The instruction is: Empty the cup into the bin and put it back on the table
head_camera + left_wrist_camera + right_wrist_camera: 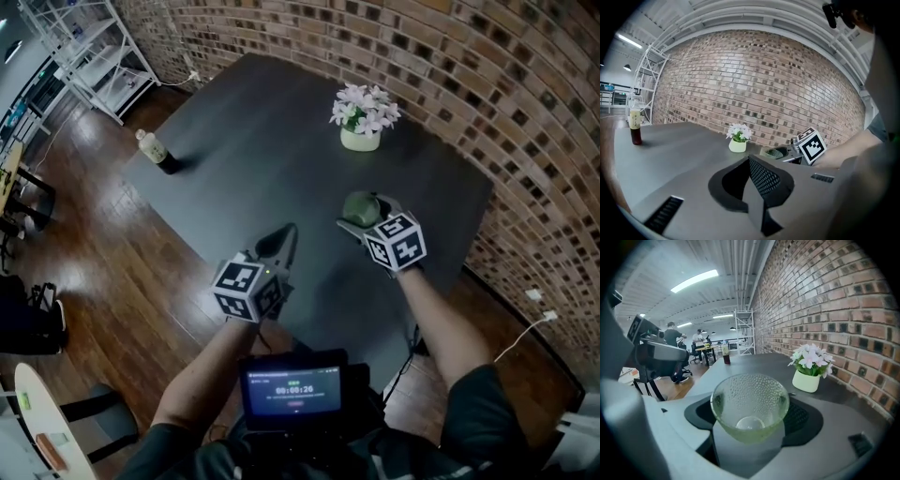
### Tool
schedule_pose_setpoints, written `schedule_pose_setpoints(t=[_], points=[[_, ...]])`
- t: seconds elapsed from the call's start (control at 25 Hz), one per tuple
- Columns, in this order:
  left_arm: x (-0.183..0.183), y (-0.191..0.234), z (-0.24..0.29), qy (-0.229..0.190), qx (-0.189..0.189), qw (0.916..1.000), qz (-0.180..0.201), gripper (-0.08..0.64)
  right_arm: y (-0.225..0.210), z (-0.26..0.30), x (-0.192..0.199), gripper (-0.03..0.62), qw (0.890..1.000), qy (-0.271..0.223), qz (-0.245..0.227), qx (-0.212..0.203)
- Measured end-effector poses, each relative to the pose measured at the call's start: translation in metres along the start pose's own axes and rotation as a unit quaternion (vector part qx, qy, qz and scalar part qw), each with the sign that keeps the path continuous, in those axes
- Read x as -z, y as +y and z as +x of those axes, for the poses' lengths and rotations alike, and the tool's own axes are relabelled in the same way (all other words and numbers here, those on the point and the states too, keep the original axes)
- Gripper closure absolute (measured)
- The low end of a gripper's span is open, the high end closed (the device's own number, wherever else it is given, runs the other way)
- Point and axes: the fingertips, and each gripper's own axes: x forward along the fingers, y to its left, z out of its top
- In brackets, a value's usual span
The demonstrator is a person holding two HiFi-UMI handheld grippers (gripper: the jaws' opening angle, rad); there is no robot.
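Note:
A green dimpled glass cup stands upright between the jaws of my right gripper, low over the dark table. In the right gripper view the cup fills the gap of the right gripper, with a jaw against each side. It looks empty inside. My left gripper hovers over the table's near left part with its jaws together and nothing in them. The left gripper looks across at the cup and the right gripper's marker cube.
A pale pot of white flowers stands at the back near the brick wall. A dark bottle sits at the table's left corner. A white shelf rack stands on the wooden floor at far left. A phone hangs below my hands.

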Motion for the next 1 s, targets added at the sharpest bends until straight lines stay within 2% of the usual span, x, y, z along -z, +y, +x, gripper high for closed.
schedule_pose_setpoints(t=[0.36, 0.52, 0.72, 1.0], points=[[0.042, 0.017, 0.036, 0.035, 0.002, 0.9993, -0.013, 0.566, -0.016, 0.038, 0.017, 0.193, 1.000, 0.007, -0.004, -0.009], [0.055, 0.025, 0.044, 0.035, -0.006, 0.9992, -0.021, 0.566, -0.018, 0.054, 0.027, 0.193, 1.000, 0.012, -0.007, -0.013], [0.067, 0.039, 0.050, 0.035, -0.026, 0.9990, -0.005, 0.566, -0.015, 0.069, 0.039, 0.192, 1.000, 0.014, 0.004, -0.017], [0.078, 0.038, 0.055, 0.045, -0.018, 0.9988, -0.012, 0.566, -0.011, 0.076, 0.046, 0.192, 1.000, 0.010, -0.001, -0.028]])
